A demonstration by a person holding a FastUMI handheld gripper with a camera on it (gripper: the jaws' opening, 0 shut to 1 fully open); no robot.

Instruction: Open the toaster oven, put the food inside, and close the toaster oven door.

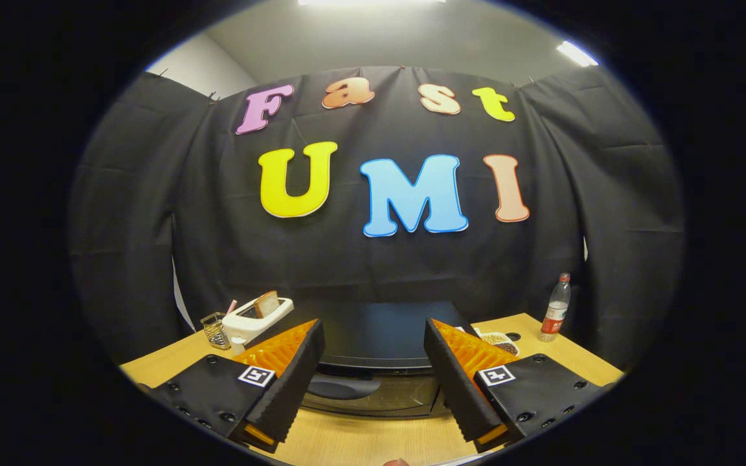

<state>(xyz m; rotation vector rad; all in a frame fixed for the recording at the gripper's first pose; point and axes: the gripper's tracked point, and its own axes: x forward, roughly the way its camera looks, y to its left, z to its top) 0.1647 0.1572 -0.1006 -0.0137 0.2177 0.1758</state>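
A black cloth wall closes the booth behind a wooden counter point(360, 440) that carries all the working items. The toaster oven point(373, 349) stands at the middle of the counter, its door shut and its handle point(344, 388) facing the gripper point(373, 382), so the door is reachable head-on. The fingers stand wide apart and hold nothing; the handle lies just ahead of them, toward the left finger, an alignment that suits a pull on the door. Judged from this, the opening step is not yet done. To the left of the oven sits a white toaster point(256, 318) with a slice of bread point(267, 303) upright in its slot, and a small wire basket point(215, 329) beside it. To the right lies a small dish of food point(501, 343); a plastic bottle point(555, 309) stands beyond it, clear of the door swing.
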